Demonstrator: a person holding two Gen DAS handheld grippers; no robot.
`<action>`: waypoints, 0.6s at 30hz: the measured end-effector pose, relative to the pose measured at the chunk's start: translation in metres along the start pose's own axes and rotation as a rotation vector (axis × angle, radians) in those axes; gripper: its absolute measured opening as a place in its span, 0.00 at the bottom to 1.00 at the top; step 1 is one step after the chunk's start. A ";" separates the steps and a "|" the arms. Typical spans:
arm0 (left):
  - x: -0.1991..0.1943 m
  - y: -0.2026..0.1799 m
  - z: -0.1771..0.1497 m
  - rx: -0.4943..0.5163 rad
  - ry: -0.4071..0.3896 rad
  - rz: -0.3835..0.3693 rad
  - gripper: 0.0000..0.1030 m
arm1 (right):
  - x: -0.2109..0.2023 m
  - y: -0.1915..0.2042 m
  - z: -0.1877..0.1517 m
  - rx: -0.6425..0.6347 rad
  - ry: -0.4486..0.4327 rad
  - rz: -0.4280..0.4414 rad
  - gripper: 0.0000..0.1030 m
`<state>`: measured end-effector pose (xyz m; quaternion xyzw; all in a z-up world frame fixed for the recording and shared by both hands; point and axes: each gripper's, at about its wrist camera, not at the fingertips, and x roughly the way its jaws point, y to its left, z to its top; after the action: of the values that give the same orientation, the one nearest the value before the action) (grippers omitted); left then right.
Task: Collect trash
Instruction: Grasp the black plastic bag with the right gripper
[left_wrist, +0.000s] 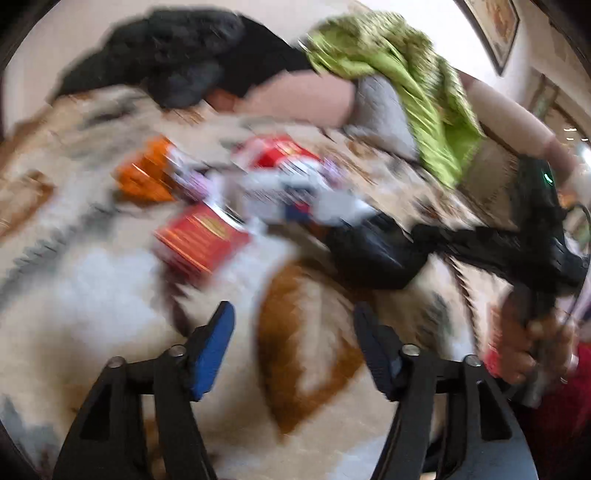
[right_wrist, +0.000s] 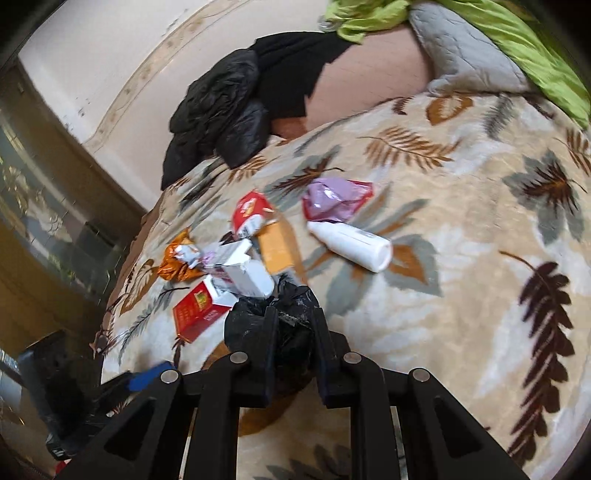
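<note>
While the left wrist view is smeared by blur, the left hand-held gripper (left_wrist: 293, 325) shows its blue-padded fingers (left_wrist: 212, 350) spread apart with nothing between them, hovering over the leaf-patterned blanket (left_wrist: 92, 295) of the bed. Ahead lies the trash: a red carton (left_wrist: 199, 242), an orange wrapper (left_wrist: 144, 175) and more red and white packs too blurred to sort. To the right, a hand (left_wrist: 532, 350) grips the right hand-held gripper (left_wrist: 443, 236), from which a black plastic bag (left_wrist: 373, 254) hangs. In the right wrist view, the right hand-held gripper (right_wrist: 291, 317) is pressed together, pinching the black plastic bag (right_wrist: 255, 325); what the bag contains cannot be told. Just beyond it lie a red carton (right_wrist: 195, 314), white boxes (right_wrist: 247, 277), an orange wrapper (right_wrist: 173, 264), a white bottle (right_wrist: 351, 245) on its side and a lilac pouch (right_wrist: 332, 199). Dark clothing (right_wrist: 229, 107) and a green cloth (right_wrist: 517, 40) sit further back.
</note>
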<state>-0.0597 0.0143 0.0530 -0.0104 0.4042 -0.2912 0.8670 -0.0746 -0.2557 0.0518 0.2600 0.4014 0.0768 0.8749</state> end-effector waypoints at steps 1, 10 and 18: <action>0.000 0.004 0.005 -0.004 -0.031 0.057 0.67 | 0.001 0.000 -0.001 -0.007 0.016 -0.004 0.18; 0.043 0.027 0.048 -0.021 -0.066 0.223 0.76 | 0.013 -0.012 -0.011 -0.021 0.171 0.029 0.39; 0.071 0.012 0.039 0.121 0.025 0.292 0.77 | 0.017 -0.017 -0.013 -0.014 0.208 0.045 0.50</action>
<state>0.0094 -0.0209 0.0272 0.1044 0.3938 -0.1859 0.8941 -0.0739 -0.2594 0.0248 0.2533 0.4837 0.1260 0.8282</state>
